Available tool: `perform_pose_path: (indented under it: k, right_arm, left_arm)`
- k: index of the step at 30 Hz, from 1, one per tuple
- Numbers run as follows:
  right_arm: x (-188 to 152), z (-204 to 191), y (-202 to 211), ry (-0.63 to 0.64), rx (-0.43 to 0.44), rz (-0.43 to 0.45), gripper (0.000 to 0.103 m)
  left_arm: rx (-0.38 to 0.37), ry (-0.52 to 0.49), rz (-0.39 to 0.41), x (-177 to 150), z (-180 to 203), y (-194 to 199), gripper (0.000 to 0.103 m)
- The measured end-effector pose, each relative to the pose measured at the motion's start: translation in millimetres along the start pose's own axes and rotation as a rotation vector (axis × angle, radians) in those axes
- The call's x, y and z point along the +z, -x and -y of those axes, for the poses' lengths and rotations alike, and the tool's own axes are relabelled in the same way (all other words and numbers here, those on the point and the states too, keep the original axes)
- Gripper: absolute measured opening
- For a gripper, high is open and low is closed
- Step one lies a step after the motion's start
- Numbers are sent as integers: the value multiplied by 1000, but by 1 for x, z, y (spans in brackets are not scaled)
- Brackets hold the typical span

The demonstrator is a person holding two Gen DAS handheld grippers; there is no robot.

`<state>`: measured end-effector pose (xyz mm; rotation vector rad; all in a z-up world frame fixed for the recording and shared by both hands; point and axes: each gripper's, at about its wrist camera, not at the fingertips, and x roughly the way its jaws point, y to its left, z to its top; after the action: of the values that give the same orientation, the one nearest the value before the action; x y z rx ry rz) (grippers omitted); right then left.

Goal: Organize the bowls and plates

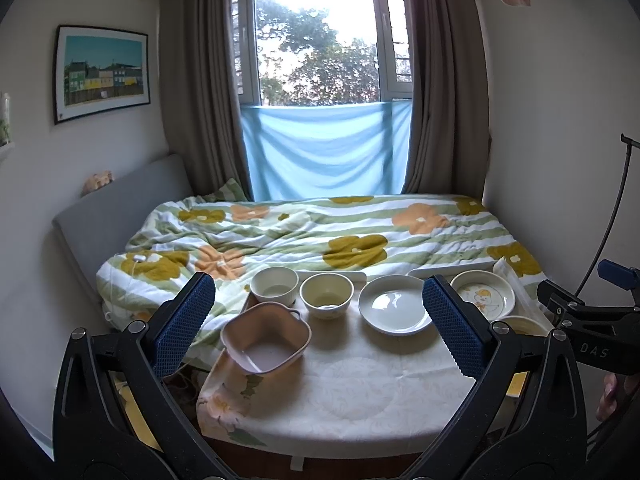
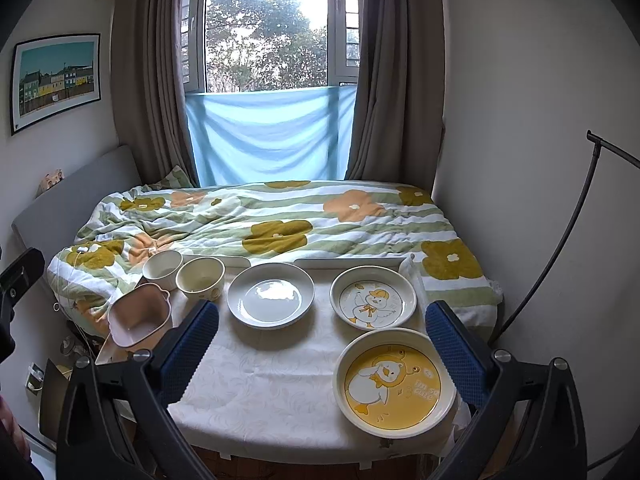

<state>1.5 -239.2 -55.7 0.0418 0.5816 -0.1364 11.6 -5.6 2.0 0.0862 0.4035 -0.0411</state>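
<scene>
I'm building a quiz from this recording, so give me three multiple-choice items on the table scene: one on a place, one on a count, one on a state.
1. Where does the pink two-handled dish sit?
A. At the table's left edge
B. Between the two duck plates
C. On the bed quilt

2. How many plates bear a duck drawing?
A. One
B. Two
C. Four

3. How do the two claws stand?
A. Both shut on plates
B. Left shut on a bowl, right open
C. Both open, holding nothing

Answers:
1 A: it rests by the left edge, nearer than the two round bowls.
2 B: the yellow duck plate and the white duck plate carry ducks; the plain white plate does not.
3 C: the left claw and right claw show blue pads spread wide, nothing between them.
</scene>
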Motion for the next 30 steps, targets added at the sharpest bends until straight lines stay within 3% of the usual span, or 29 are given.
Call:
perform_pose_path:
  k: [30]
  right_arm:
    - [1, -2, 1, 0, -2, -1, 103]
  left_arm:
    - [-4, 1, -1, -1, -1, 1, 103]
